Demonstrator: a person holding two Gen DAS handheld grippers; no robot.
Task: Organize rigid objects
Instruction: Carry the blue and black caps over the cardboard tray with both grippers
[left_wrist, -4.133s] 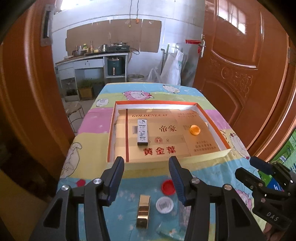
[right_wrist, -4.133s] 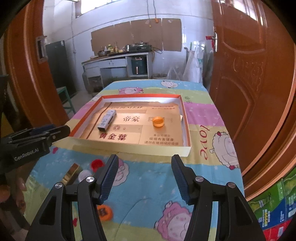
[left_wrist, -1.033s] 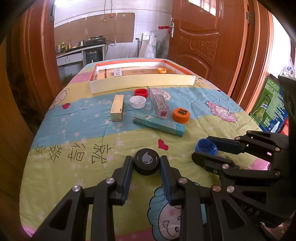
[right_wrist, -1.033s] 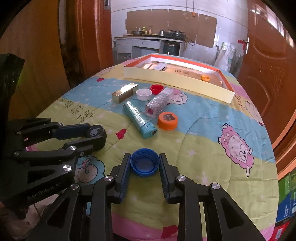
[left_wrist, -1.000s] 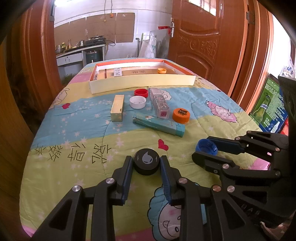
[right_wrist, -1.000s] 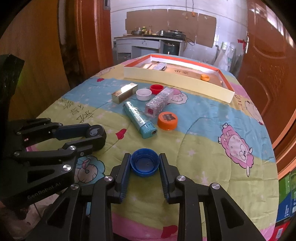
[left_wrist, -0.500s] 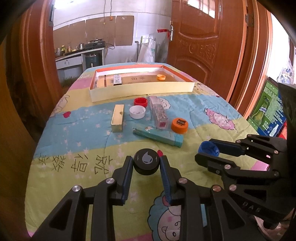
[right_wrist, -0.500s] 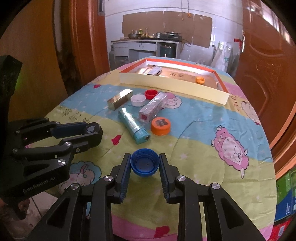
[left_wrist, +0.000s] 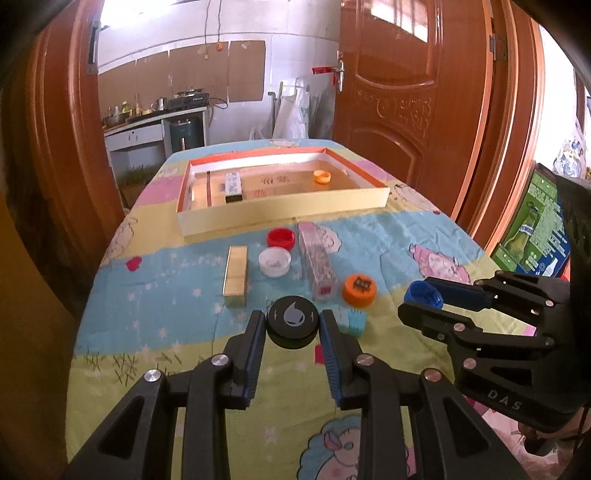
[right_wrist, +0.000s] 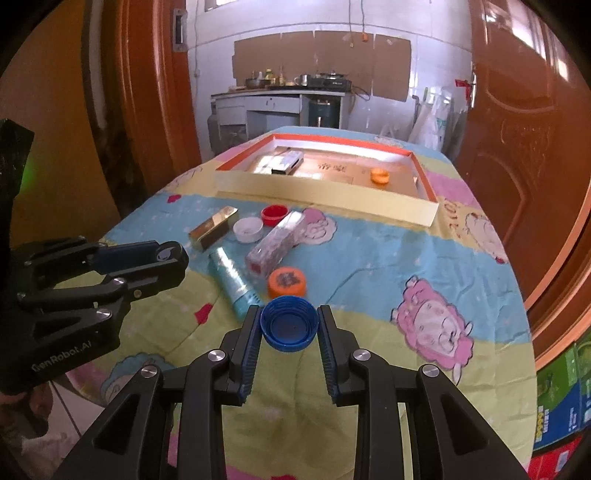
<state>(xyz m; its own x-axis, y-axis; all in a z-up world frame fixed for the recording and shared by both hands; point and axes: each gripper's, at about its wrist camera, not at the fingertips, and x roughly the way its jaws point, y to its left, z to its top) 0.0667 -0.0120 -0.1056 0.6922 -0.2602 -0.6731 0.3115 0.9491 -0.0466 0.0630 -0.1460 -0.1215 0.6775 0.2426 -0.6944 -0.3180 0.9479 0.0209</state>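
Gripping a black round cap (left_wrist: 292, 322) in the left tool (left_wrist: 292, 326), jaws closed on its sides, lifted above the tabletop (left_wrist: 155, 321). Right tool (right_wrist: 289, 328) is clamping a blue bottle cap (right_wrist: 289, 328), open side up, also off the cloth. Lying loose beyond them: gold box (left_wrist: 235, 270), white cap (left_wrist: 274, 261), red cap (left_wrist: 281, 237), clear box (left_wrist: 318, 266), orange lid (left_wrist: 359, 290), teal tube (right_wrist: 232, 277). Cardboard tray (left_wrist: 280, 216) at the far end is holding a small carton (left_wrist: 233, 187) and an orange cap (left_wrist: 322, 176).
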